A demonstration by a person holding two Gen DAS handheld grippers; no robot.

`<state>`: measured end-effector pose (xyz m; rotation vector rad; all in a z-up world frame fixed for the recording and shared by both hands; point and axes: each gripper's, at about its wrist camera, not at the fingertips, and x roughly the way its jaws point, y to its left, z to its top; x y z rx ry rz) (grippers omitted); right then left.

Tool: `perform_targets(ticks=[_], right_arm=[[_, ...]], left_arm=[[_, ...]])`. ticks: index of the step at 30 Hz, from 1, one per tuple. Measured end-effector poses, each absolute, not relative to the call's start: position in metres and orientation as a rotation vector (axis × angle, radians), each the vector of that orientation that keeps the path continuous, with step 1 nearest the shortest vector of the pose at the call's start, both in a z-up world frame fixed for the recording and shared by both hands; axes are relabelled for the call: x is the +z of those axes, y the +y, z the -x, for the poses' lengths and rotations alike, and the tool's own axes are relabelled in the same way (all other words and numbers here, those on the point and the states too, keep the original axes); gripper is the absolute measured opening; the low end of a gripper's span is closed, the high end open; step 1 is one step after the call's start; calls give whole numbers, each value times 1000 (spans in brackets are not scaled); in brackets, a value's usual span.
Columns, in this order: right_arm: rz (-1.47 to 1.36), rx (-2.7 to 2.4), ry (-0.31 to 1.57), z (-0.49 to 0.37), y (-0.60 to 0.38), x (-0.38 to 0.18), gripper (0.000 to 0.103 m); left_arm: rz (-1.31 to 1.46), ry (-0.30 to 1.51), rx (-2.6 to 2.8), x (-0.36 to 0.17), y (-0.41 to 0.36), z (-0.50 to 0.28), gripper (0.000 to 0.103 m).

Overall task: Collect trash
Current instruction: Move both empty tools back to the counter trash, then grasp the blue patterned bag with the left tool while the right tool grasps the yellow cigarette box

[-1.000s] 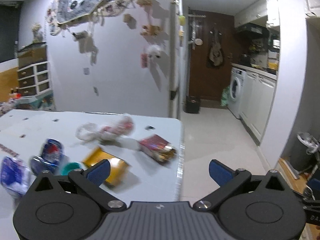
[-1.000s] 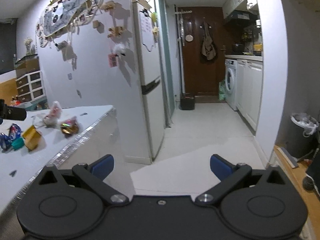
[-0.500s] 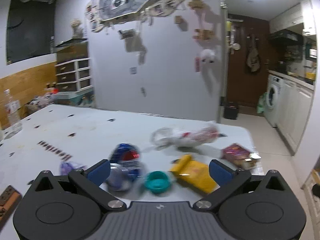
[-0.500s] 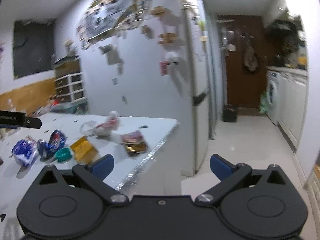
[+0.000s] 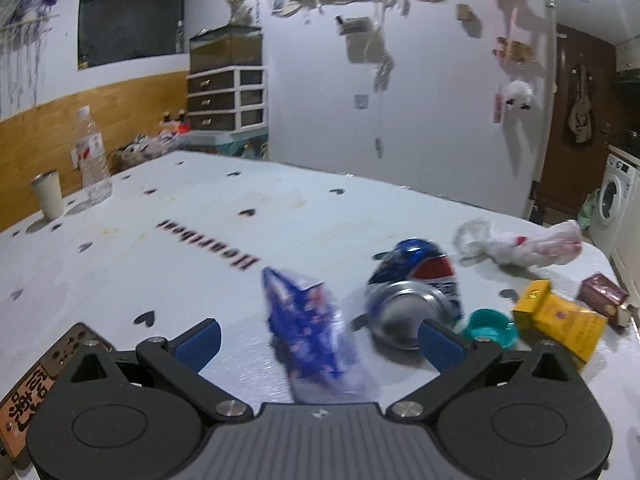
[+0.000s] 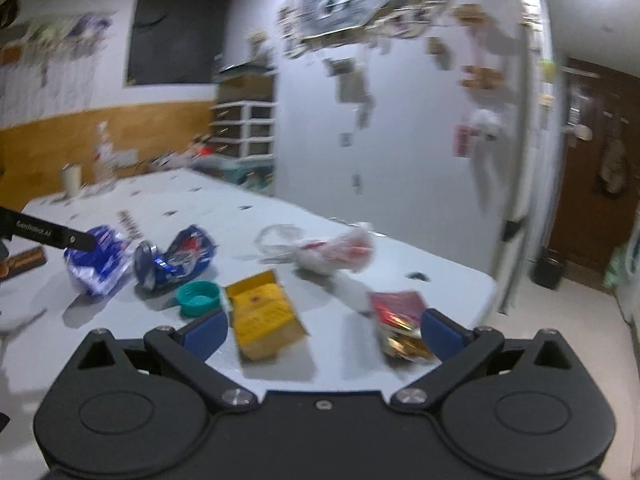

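Left wrist view: left gripper [image 5: 318, 344] low over the white table [image 5: 240, 216], jaws spread wide, gripping nothing. Blue crumpled wrapper [image 5: 306, 322] lies between the 2 blue fingertips; crushed blue soda can [image 5: 414, 292] just beside the right-hand fingertip, teal cap [image 5: 490, 326] next to it, then yellow box [image 5: 556, 320], dark red packet [image 5: 604, 294] near the table edge, white plastic bag [image 5: 520, 244] behind. Water bottle [image 5: 92, 156] and cup [image 5: 48, 198] far off. Right wrist view, blurred: right gripper [image 6: 324, 332] jaws wide apart, empty, above the yellow box [image 6: 264, 316]; what looks like a red foil packet [image 6: 400, 320] by the right-hand fingertip.
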<state>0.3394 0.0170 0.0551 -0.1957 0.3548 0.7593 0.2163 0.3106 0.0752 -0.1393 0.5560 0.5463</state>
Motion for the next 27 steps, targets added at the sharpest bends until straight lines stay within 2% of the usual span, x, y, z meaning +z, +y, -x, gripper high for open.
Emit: perform_targets(ticks=[10, 12, 13, 15, 18, 20, 23, 27], right_arm=[[401, 858, 408, -359, 86, 41, 103], [410, 867, 427, -363, 92, 37, 95], [413, 866, 431, -364, 94, 35, 94], [422, 863, 427, -364, 99, 31, 94], [414, 858, 436, -366, 103, 27, 93], [400, 854, 445, -368, 105, 26, 89], [385, 848, 464, -370, 108, 25, 82], [363, 856, 487, -366, 111, 23, 82]], left_arm=[[243, 592, 488, 58, 336, -222, 103], [251, 585, 468, 55, 336, -223, 103], [251, 585, 462, 54, 336, -225, 102], [241, 588, 456, 51, 335, -227, 99], [248, 595, 455, 47, 335, -231, 86], [246, 596, 475, 45, 336, -233, 75], [246, 595, 492, 42, 338, -233, 67], [262, 618, 465, 37, 341, -231, 55]])
